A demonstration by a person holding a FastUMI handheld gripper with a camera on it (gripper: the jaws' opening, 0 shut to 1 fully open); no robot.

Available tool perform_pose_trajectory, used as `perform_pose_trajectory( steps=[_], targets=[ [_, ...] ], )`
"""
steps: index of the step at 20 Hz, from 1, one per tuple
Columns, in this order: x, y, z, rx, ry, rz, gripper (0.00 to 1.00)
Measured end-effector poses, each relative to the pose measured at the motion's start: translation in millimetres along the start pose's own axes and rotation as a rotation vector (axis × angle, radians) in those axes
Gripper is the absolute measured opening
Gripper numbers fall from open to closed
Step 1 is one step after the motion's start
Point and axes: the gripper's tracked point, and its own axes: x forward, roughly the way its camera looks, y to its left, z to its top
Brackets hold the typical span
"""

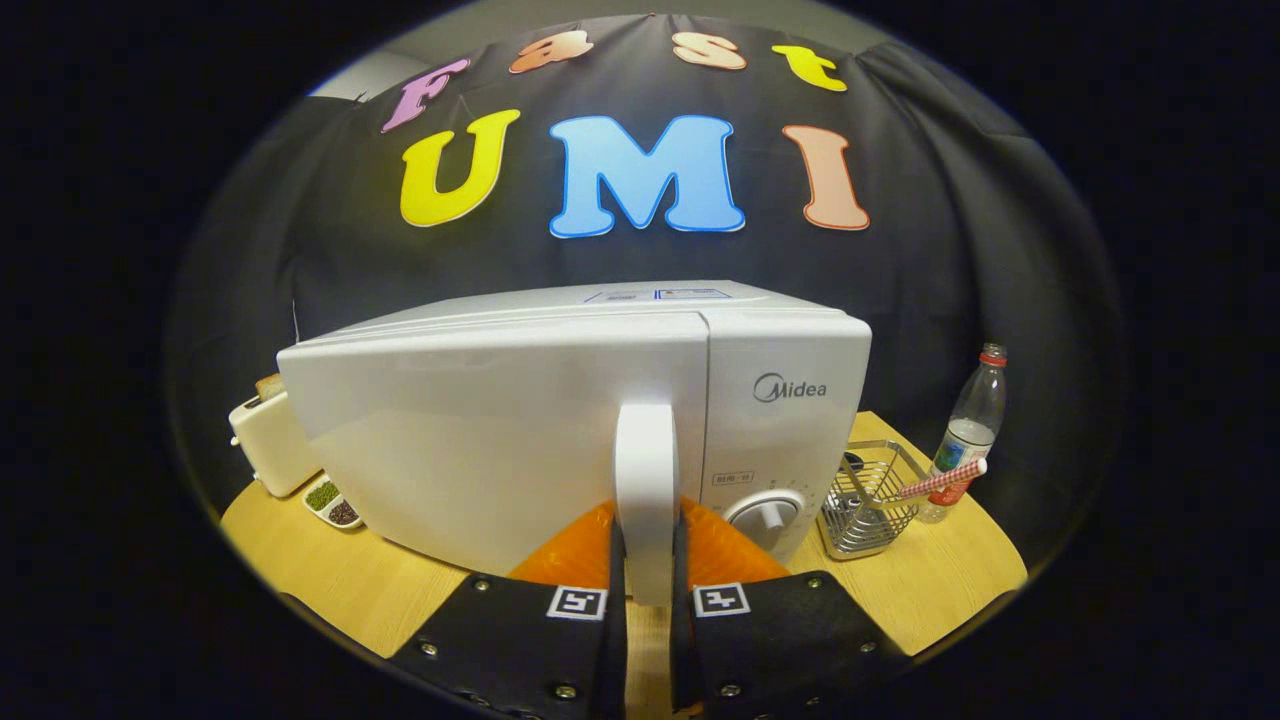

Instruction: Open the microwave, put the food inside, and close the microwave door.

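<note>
Microwave (480, 440): white, standing on the wooden bench (330, 575) directly ahead of the gripper (648, 560), door shut flush with the body

Nearest item: gripper, its two fingers (565, 555) closed in on either side of the vertical door handle (645, 490); both fingers press against the lower part of the handle, so the grip is narrow and holds the handle alone

Door handle: white, upright bar on the door's right-hand edge, rising from between the fingers to about mid-height of the door

Control panel (780, 420): right of the handle, with a round dial (766, 518) low down, just beyond the right finger

Bench: light wood, rounded front edge, carrying everything listed here

Small divided dish (332, 503): left of the microwave, near its lower corner, two compartments, one with something green and one with something dark; contents too small to tell

Toaster (268, 440): cream, behind the dish and just beside the microwave's left side, something brown showing at its top slot

Wire basket (868, 500): metal, right of the microwave, close to its side; a red-and-white checked stick-like item (942, 480) lies across its far rim

Plastic bottle (968, 430): clear, red cap, upright, just beyond the basket on the right

Booth wall (960, 250): black cloth, behind all items
</note>
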Motion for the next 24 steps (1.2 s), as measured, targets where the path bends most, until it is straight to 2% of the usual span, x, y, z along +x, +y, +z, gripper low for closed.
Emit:
perform_pose_trajectory(
  steps=[2, 4, 5, 8, 11, 16, 19, 24],
  targets=[
    [-0.8, -0.5, -0.5, 0.01, 0.01, -0.001, 0.17],
    [-2.2, -1.8, -0.3, 0.004, 0.012, -0.013, 0.08],
    [-2.9, -2.1, -1.3, 0.011, 0.015, -0.014, 0.08],
    [-8.0, 0.4, -4.4, 0.017, 0.034, -0.012, 0.08],
    [-35.0, 8.3, -10.7, -0.039, 0.0, -0.011, 0.08],
    [-72.1, 23.1, -26.5, -0.015, 0.028, -0.013, 0.08],
    [-97.7, 36.8, -35.8, -0.01, 0.041, -0.018, 0.14],
    [-134.5, 64.5, -50.5, -0.016, 0.058, -0.015, 0.17]
  ],
)
